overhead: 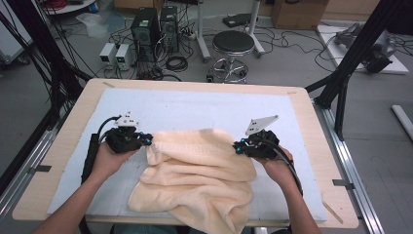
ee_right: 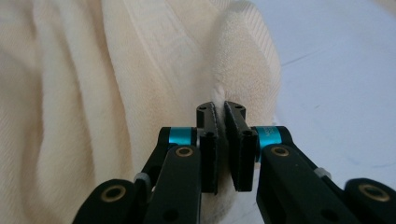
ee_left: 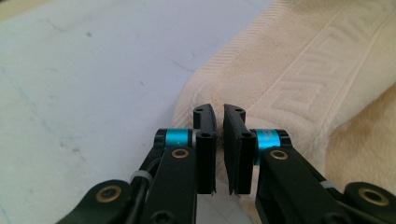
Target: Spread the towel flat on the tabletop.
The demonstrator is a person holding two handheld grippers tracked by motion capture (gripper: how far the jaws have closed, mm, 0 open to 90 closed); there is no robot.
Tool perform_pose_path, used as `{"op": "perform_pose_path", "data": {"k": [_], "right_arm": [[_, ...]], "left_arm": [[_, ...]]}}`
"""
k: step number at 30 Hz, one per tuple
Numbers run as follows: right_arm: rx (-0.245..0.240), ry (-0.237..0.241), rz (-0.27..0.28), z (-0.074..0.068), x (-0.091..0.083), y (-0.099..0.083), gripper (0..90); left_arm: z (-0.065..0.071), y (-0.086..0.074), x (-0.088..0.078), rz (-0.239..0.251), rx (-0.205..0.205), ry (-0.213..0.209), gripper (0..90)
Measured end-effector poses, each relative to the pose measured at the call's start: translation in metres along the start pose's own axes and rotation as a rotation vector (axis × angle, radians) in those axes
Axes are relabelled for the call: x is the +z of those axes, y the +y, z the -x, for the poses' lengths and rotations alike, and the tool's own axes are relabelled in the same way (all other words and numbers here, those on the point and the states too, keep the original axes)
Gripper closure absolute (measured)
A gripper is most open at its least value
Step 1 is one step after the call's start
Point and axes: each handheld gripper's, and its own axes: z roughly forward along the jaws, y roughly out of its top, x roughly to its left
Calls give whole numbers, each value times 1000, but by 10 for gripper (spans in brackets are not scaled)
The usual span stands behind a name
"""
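Observation:
A cream terry towel (overhead: 199,170) lies crumpled on the white mat (overhead: 195,105), and its near edge hangs over the table's front. My left gripper (overhead: 148,140) holds the towel's upper left corner. In the left gripper view its jaws (ee_left: 219,114) stand nearly together on the folded hem of the towel (ee_left: 299,60). My right gripper (overhead: 235,146) is at the upper right corner. In the right gripper view it (ee_right: 220,112) pinches a thick fold of the towel (ee_right: 93,93) between its pads. Both held corners sit a little above the mat.
The mat covers a wooden table (overhead: 78,117) with bare wood around its rim. On the floor behind it are a round stool (overhead: 233,46), computer towers (overhead: 153,27) and cables. A black frame post (overhead: 350,63) slants down at the right.

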Motion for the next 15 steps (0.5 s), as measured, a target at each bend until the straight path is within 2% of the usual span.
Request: {"op": "perform_pose_path", "data": {"k": [3, 4, 5, 6, 7, 8, 10, 11, 12, 13, 14, 15], "right_arm": [[35, 20, -21, 8, 13, -11, 845], [46, 19, -34, 13, 17, -12, 847], [42, -3, -19, 19, 20, -11, 849], [48, -15, -7, 27, 21, -7, 849], [38, -50, -9, 37, 20, 1, 852], [24, -92, 3, 49, 18, 12, 853], [57, -147, 30, 81, 11, 43, 849], [77, -191, 43, 97, 8, 58, 807], [97, -256, 45, 111, 6, 71, 638], [128, -338, 45, 123, 7, 79, 513], [179, -338, 65, 132, 7, 82, 498], [201, -304, 91, 135, 9, 82, 492]], "left_arm": [[-5, -4, 16, -38, -14, 7, 833], [-12, -1, 21, -22, -37, 14, 834], [-21, 5, 24, 0, -65, 31, 834], [-30, 15, 28, 26, -97, 45, 835], [-40, 29, 31, 41, -108, 77, 834], [-50, 48, 33, 43, -107, 109, 836], [-70, 92, 32, 87, -75, 195, 840], [-80, 112, 30, 107, -53, 247, 831], [-88, 127, 29, 113, -44, 315, 795], [-95, 135, 29, 112, -99, 333, 621], [-100, 137, 28, 119, -152, 294, 526], [-100, 134, 30, 129, -157, 257, 559]]}}
